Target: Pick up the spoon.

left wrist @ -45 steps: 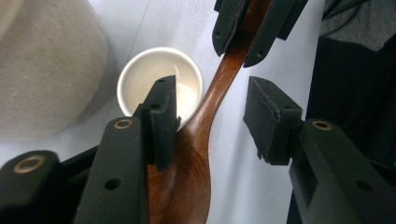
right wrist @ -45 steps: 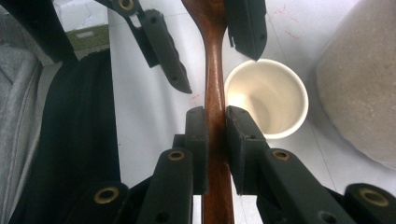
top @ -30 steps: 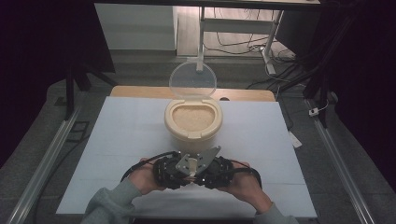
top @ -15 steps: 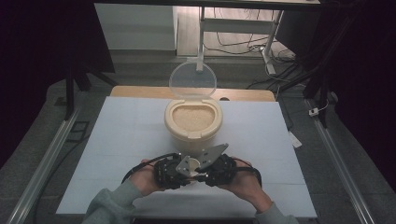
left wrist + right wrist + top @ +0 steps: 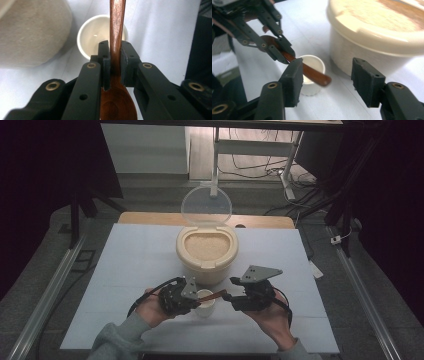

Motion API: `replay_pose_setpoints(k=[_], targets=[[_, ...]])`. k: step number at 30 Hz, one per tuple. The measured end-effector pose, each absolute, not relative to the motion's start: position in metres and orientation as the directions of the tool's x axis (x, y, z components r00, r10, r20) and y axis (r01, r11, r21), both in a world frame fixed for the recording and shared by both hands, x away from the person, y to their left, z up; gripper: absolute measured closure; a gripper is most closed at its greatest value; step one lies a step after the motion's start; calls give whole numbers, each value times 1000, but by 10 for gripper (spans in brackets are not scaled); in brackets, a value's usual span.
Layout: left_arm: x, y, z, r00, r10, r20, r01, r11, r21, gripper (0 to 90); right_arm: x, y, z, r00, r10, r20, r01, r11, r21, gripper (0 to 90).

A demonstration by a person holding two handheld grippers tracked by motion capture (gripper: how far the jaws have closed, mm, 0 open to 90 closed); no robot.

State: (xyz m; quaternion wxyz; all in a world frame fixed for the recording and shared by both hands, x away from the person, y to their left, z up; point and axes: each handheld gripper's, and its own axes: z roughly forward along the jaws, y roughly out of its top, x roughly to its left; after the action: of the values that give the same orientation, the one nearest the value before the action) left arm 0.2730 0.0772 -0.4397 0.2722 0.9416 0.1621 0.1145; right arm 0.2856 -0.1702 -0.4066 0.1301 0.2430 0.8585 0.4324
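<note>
A: Dim room, dark floor, desk legs and loose cables at the far side. White tabletop (image 5: 125, 270) under the high camera, with a wooden strip along its far edge.

B: Status of the work?

A: Left tool (image 5: 115, 62) is clamped on the wooden spoon (image 5: 117, 30) at the neck, bowl end toward the hand, handle pointing out over the small white cup (image 5: 90, 37). Right tool (image 5: 327, 77) stands wide open, its jaws either side of the spoon's free handle end (image 5: 317, 76), touching nothing as far as I can tell.

B: So a handover?

A: Reads that way to me: the spoon is lifted and presented, but the right tool's grasp isn't made. The cup looks empty. The rice container (image 5: 206, 251) stands just beyond the cup at mid-tabletop, filled nearly to the rim, with its clear lid (image 5: 206, 207) standing open at the far side. No rice in the spoon, so any scooping or filling of the cup would still be ahead.

B: Labels, brands, writing?

A: None legible. Container, cup and spoon look plain; the tools show only brass rivets and screw holes.
</note>
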Motion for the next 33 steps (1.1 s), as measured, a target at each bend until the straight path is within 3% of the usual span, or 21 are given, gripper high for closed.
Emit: replay_pose_setpoints(k=[9, 19, 30, 33], targets=[[272, 79, -436, 902, 402, 155, 238, -766, 597, 793, 290, -176, -427, -797, 591, 128, 427, 401, 810, 343], [271, 78, -435, 897, 412, 161, 234, -751, 618, 793, 290, -165, -435, -783, 597, 176, 457, 360, 814, 346], [268, 73, -436, 897, 408, 169, 222, -748, 625, 792, 291, -157, -439, -767, 582, 270, 499, 276, 821, 426], [267, 72, -435, 897, 405, 177, 216, -750, 625, 792, 292, -155, -440, -758, 587, 286, 511, 260, 820, 489]])
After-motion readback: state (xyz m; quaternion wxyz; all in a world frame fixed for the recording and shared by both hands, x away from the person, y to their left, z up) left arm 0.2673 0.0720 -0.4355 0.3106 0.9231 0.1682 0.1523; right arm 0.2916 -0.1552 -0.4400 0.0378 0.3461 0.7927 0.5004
